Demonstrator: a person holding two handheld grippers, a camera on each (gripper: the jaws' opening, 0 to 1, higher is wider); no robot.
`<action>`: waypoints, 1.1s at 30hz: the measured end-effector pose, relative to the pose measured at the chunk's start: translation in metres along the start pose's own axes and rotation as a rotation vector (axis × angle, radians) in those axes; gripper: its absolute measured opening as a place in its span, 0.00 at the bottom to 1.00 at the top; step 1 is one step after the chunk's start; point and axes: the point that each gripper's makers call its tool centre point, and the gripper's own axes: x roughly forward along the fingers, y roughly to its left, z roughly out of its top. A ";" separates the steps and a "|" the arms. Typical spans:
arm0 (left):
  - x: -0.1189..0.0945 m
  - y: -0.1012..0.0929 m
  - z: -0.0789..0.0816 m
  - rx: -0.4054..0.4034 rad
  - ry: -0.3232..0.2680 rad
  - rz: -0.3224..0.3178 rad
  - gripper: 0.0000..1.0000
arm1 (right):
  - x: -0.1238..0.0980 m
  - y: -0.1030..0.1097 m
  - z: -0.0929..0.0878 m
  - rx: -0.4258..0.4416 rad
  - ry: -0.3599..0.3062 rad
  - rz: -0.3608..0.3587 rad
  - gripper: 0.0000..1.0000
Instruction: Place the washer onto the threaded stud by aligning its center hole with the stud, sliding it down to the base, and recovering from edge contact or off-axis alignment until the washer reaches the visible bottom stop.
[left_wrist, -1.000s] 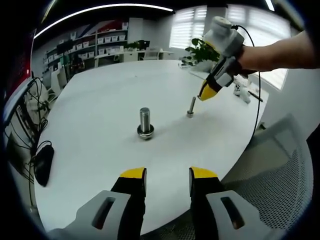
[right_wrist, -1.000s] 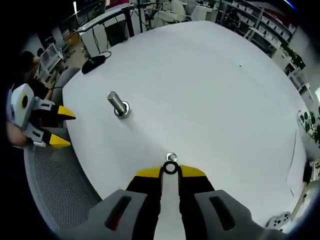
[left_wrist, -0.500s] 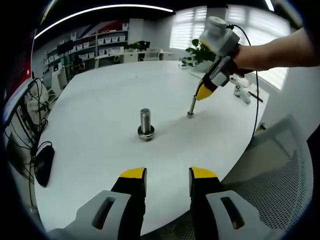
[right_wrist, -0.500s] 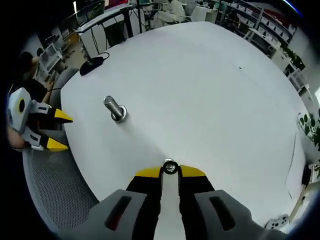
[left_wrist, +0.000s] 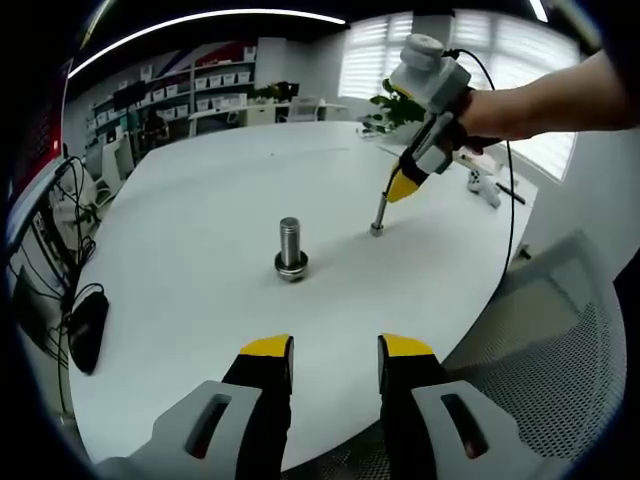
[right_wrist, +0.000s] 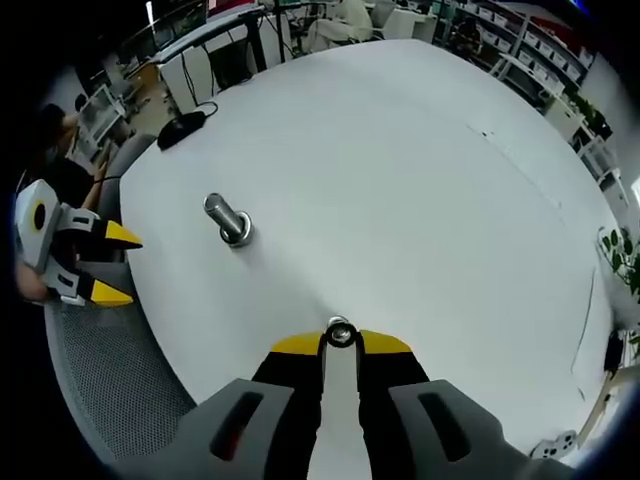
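A thin threaded stud (left_wrist: 379, 214) stands upright on the white table (left_wrist: 200, 200), right of centre. My right gripper (left_wrist: 402, 187), held by a hand, has its yellow tips at the stud's top. In the right gripper view, my right gripper (right_wrist: 340, 342) is shut on a small metal washer (right_wrist: 340, 332), which sits over the stud's top seen end-on. A thick bolt (left_wrist: 291, 249) with a washer at its base stands to the left; the same thick bolt (right_wrist: 227, 219) is apart from the jaws. My left gripper (left_wrist: 337, 350) is open over the near table edge, and the left gripper (right_wrist: 88, 262) holds nothing.
A black mouse (left_wrist: 87, 327) and cables lie at the table's left edge. A grey mesh chair (left_wrist: 560, 330) stands at the right, beside the table. A white controller (left_wrist: 482, 181) and a plant (left_wrist: 400, 100) are behind the hand. Shelves and desks line the far wall.
My right gripper has moved in over the stud, so the washer now sits on the stud's top instead of short of it. The left gripper has stayed put.
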 end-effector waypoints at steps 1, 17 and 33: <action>0.000 0.000 0.000 0.000 0.001 0.000 0.32 | 0.000 0.001 0.000 -0.001 0.002 0.000 0.14; 0.000 0.001 -0.001 -0.002 0.005 0.003 0.31 | 0.015 0.000 -0.002 -0.035 0.052 0.007 0.14; 0.001 0.001 -0.002 -0.004 0.009 0.003 0.31 | 0.034 -0.002 -0.013 -0.033 0.103 0.024 0.14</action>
